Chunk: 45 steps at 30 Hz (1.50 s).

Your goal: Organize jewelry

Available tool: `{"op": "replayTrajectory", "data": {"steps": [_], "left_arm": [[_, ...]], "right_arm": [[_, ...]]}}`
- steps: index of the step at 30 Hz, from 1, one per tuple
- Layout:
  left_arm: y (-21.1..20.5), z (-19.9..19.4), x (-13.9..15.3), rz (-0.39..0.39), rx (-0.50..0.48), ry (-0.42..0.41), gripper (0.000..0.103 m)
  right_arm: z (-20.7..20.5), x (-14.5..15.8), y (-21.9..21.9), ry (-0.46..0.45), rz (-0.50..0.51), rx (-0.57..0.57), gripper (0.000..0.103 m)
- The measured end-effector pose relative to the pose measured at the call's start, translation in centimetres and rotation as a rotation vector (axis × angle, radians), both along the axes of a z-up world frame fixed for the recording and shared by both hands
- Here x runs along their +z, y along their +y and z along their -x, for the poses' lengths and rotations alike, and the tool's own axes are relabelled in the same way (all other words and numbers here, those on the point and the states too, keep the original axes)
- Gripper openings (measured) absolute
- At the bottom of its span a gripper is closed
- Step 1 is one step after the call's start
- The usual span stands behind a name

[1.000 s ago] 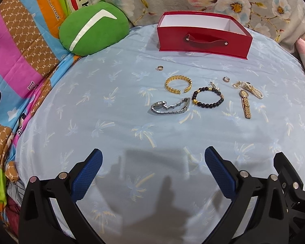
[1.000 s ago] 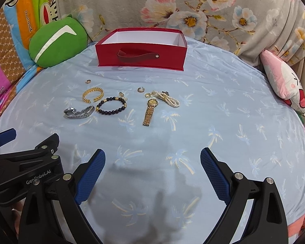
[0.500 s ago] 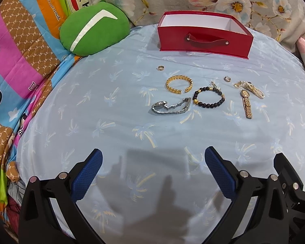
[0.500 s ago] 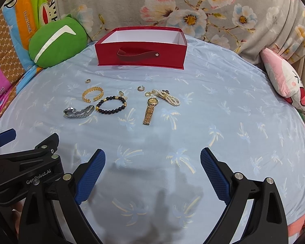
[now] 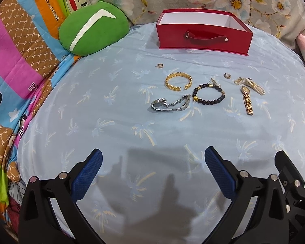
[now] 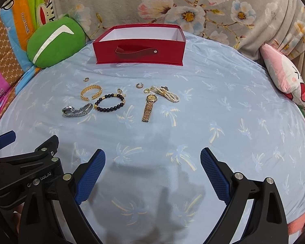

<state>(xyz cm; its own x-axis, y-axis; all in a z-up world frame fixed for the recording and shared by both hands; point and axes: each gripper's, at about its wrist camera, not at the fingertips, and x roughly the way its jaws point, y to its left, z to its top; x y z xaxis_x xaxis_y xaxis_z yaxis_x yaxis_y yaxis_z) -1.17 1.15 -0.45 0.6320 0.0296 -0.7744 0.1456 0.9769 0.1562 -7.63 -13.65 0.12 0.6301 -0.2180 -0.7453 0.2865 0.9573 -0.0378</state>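
Jewelry lies on a light blue bedsheet: a silver watch, a gold cuff bracelet, a black bead bracelet, a gold watch, a pearl bracelet and small rings. An open red box stands behind them. My left gripper and right gripper are open and empty, well short of the jewelry.
A green round cushion lies at the back left. A pink plush pillow lies at the right. Floral fabric hangs behind the box. A colourful cartoon blanket borders the left side.
Both views have shifted very slightly; the jewelry and box have not moved. Both grippers stay open.
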Motion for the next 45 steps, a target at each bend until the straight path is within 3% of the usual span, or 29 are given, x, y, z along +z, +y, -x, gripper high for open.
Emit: {"op": "replayTrajectory", "data": {"steps": [33,45], "left_arm": [[0.0,-0.6,-1.1,-0.003,0.005,0.026,0.098],[0.6,-2.9,-2.3,0.026,0.047,0.062,0.098]], "right_arm": [[-0.2,-0.6,-0.1,0.008,-0.007,0.001,0.093],[-2.3,-2.1,-1.7,0.027,-0.029,-0.014,0.093]]}}
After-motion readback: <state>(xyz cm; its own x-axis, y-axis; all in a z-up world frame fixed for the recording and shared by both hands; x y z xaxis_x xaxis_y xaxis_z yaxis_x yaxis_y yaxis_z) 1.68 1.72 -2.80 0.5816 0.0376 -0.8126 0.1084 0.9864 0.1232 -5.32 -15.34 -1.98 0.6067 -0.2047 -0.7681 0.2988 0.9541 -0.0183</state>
